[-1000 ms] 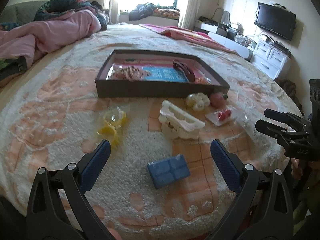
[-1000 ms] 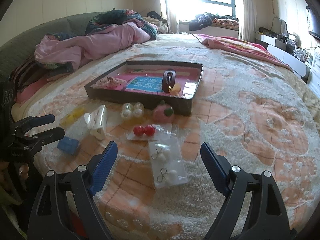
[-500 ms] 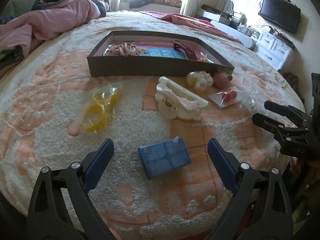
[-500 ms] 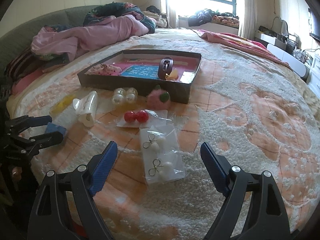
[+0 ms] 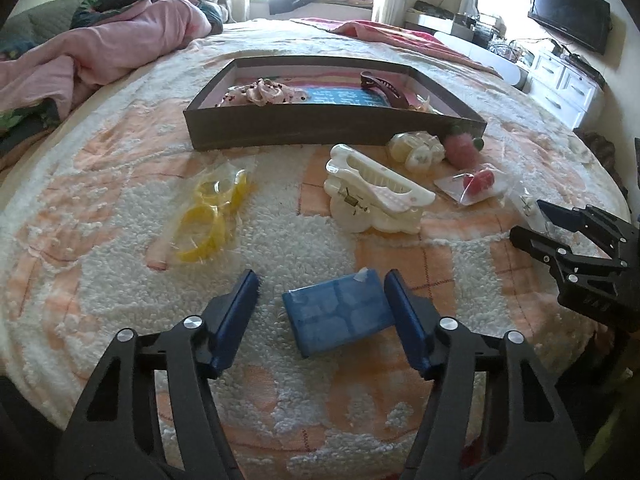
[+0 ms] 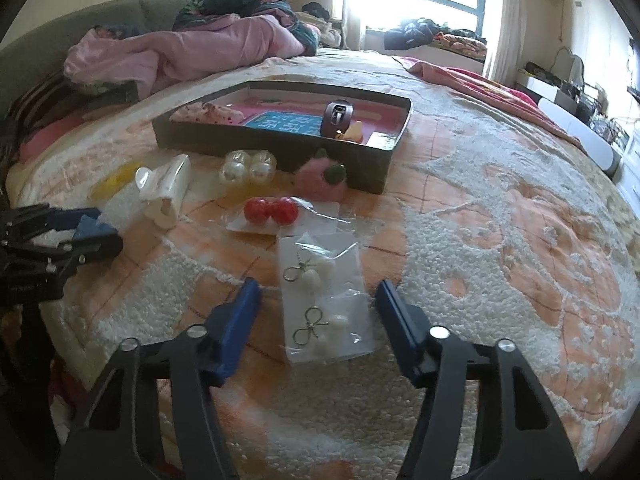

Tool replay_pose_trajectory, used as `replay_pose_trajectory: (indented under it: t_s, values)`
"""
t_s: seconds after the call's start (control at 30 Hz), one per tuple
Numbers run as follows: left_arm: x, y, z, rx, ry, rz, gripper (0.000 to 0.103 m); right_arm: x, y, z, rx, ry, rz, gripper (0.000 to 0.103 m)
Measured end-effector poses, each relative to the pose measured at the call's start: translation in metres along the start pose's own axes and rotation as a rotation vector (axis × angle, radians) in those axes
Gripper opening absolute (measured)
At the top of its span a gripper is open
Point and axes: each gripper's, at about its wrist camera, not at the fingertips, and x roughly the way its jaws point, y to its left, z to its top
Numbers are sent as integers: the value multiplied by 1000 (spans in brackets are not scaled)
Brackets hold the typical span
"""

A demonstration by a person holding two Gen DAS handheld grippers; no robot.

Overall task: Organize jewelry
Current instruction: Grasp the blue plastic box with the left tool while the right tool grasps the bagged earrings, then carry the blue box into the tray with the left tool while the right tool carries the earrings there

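Both grippers down and narrowing on their picks, nothing lifted yet.

Left gripper (image 5: 320,300) has dropped and part-closed since a second ago: fingers straddle the blue box (image 5: 338,316) on the near bed, right pad touching, not clamped. Right gripper (image 6: 316,312), likewise spread, brackets the earring packet (image 6: 326,308). Tray (image 5: 320,130) sits far; both likely go there next.

Home bedroom: bed (image 6: 500,184), rumpled pink quilt (image 5: 100,48), wall TV (image 5: 570,8), white dresser (image 5: 564,84).
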Motion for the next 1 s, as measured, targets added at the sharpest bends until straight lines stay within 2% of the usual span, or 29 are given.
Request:
replay_pose_trajectory:
  t_s: [0.1, 0.13, 0.33, 0.67, 1.0]
  values:
    - [-2, -2, 2, 18, -6, 6, 46, 0, 5, -1, -28, -1, 6, 41]
    - [-3, -2, 2, 21, -9, 2, 41, -1, 7, -1, -37, 0, 6, 41]
    - [-5, -2, 3, 19, -12, -25, 41, -3, 11, -1, -52, 4, 23, 39]
    - [-18, 3, 8, -7, -39, -56, 41, -16, 24, 5, -40, -21, 145, 39]
    - [-30, 9, 17, -23, -82, -50, 41, -25, 36, 13, -43, -42, 178, 39]
